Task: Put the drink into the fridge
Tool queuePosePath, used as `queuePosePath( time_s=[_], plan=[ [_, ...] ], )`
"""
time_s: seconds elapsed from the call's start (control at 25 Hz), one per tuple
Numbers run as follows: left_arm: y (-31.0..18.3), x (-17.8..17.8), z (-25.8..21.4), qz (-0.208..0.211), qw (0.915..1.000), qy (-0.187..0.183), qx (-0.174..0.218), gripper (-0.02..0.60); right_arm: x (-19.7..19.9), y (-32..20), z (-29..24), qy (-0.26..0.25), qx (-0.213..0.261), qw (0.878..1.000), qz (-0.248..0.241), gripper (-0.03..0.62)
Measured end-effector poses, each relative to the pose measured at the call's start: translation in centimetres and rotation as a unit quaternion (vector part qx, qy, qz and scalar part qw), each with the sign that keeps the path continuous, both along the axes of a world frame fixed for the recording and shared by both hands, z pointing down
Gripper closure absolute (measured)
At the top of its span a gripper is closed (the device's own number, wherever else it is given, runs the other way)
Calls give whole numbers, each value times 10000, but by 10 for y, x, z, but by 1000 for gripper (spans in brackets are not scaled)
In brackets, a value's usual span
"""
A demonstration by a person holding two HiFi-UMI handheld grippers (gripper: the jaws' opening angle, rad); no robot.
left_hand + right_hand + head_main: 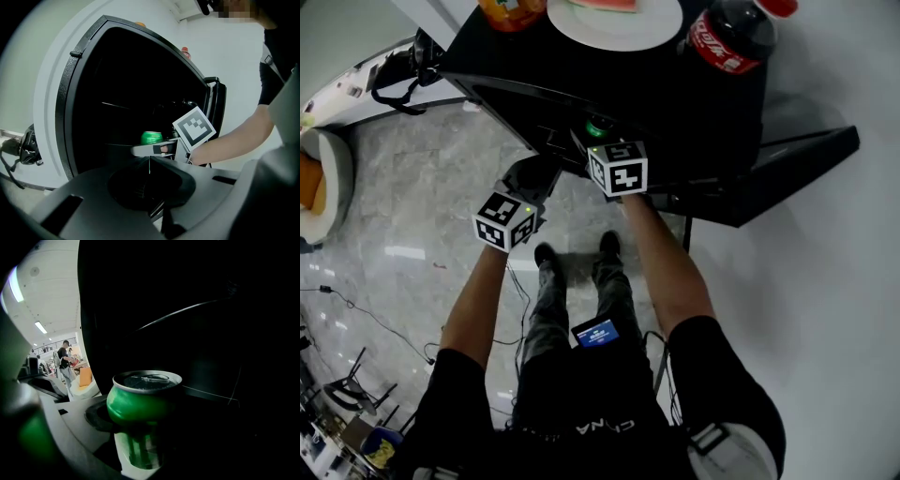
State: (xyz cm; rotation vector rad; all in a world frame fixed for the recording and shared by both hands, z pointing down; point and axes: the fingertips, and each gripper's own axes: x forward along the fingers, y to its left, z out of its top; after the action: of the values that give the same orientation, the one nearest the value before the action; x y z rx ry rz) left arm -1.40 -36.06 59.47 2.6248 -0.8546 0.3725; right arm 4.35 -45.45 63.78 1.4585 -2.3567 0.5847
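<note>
1. Grey marble-look floor (412,234) fills the left half of the head view, with my operator's legs and shoes in the lower middle of it.
2. The black fridge (675,94) sits across the top of the head view. In the left gripper view its rim (63,93) curves around a dark inside that takes up most of the frame.
3. The fridge door (797,155) is swung open to the right of centre. In the left gripper view it shows edge-on, right of middle (216,105).
4. On the fridge top, along the upper edge of the head view, there's a white plate (628,33) in the middle, a cola bottle (731,33) to its right and an orange bottle (511,11) to its left.
5. The left gripper (520,183) hangs over the floor, left of centre and just outside the fridge. In its own view the jaws (149,164) are pressed together with nothing in them.
6. The right gripper (605,145) is at the centre of the head view, reaching into the fridge opening. Its jaws are pinching the green can.
7. The green can (599,125) is upright, just inside the fridge under the front edge of its top. It's dead centre in the right gripper view (143,401), pull tab up, and lower middle in the left gripper view (151,137). I can't tell if it's resting on a shelf.
</note>
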Motion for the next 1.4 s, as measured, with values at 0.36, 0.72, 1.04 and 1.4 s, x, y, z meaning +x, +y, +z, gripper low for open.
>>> queuePosePath(
  time_s=[0.36, 0.72, 1.04, 1.4],
  plan=[
    [-25, 6, 34, -191, 9998, 12, 45, 569, -2, -34, 34, 165, 295, 9994, 6, 255],
    [-57, 8, 42, -454, 9987, 225, 114, 569, 2, -54, 50, 259, 533, 9981, 194, 256],
    [-72, 12, 36, -638, 9976, 138, 234, 569, -5, -69, 45, 329, 896, 9953, 169, 256],
    [-73, 19, 32, -533, 9984, 117, 171, 568, -8, -74, 50, 589, 761, 9954, 47, 255]
  ],
)
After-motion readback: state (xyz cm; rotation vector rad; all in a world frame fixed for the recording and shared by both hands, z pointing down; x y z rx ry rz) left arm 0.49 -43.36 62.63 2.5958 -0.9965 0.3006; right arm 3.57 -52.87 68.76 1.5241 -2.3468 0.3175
